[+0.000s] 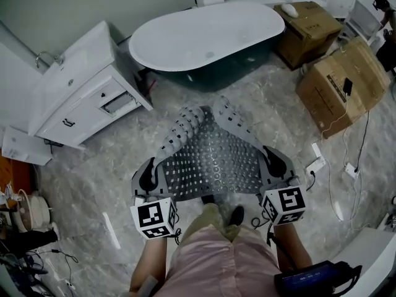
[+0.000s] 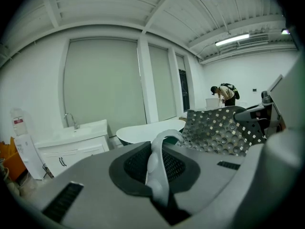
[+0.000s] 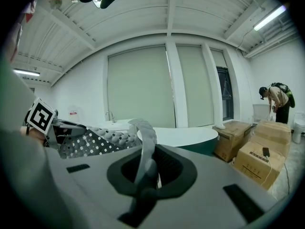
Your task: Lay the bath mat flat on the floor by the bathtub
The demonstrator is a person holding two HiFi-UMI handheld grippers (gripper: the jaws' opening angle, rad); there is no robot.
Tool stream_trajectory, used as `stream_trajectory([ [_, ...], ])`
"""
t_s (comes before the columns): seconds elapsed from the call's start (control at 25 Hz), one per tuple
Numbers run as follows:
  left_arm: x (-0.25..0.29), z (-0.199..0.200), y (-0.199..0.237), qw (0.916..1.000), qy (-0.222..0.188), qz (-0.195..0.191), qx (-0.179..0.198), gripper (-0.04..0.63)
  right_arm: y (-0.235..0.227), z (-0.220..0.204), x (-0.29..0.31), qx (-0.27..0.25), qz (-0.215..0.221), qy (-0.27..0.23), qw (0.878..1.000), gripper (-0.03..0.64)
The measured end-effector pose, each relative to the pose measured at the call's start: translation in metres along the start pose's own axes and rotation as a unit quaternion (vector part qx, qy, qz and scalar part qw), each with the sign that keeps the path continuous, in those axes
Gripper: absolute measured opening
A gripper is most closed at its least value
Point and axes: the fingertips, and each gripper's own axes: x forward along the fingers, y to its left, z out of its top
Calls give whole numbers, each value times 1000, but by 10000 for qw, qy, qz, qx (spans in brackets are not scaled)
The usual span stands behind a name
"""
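1. Left gripper view: the left gripper (image 2: 159, 171) jaws pinch a folded edge of the bath mat (image 2: 219, 130).
2. The right gripper (image 3: 143, 171) jaws clamp the bath mat's opposite edge.
3. The bath mat spans between them, just in front of the bathtub (image 1: 204, 36), its far end curled.
4. Each marker cube (image 1: 154, 218) shows black-and-white square codes. The print on the cardboard boxes (image 1: 340, 85) right of the bathtub is too small to read.

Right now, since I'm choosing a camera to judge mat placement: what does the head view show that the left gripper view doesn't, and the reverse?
Only the head view shows the marble floor, the cardboard boxes and the holder's own legs. Only the left gripper view shows the ceiling light and a person bent over at the back. Both show the bath mat pinched in the left gripper, the bathtub and the white vanity.
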Motion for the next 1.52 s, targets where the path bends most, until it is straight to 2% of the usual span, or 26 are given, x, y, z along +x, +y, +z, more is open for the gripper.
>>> stream_trajectory([
  [0.44,61,30,77,9995,-270,73,-116,40,30,54,85,-245,12,-200,9995,28],
  [0.68,82,38,102,9993,-373,35,-90,40,42,69,117,-270,-36,-342,9990,28],
  [0.88,94,32,117,9996,-270,17,-115,40,52,68,132,-215,-45,-273,9994,28],
  [1.24,129,17,103,9998,114,-120,-101,40,24,51,152,-72,-147,35,9999,28],
  [1.52,170,30,89,9996,264,-57,-21,40,-13,48,183,56,-3,122,9999,28],
])
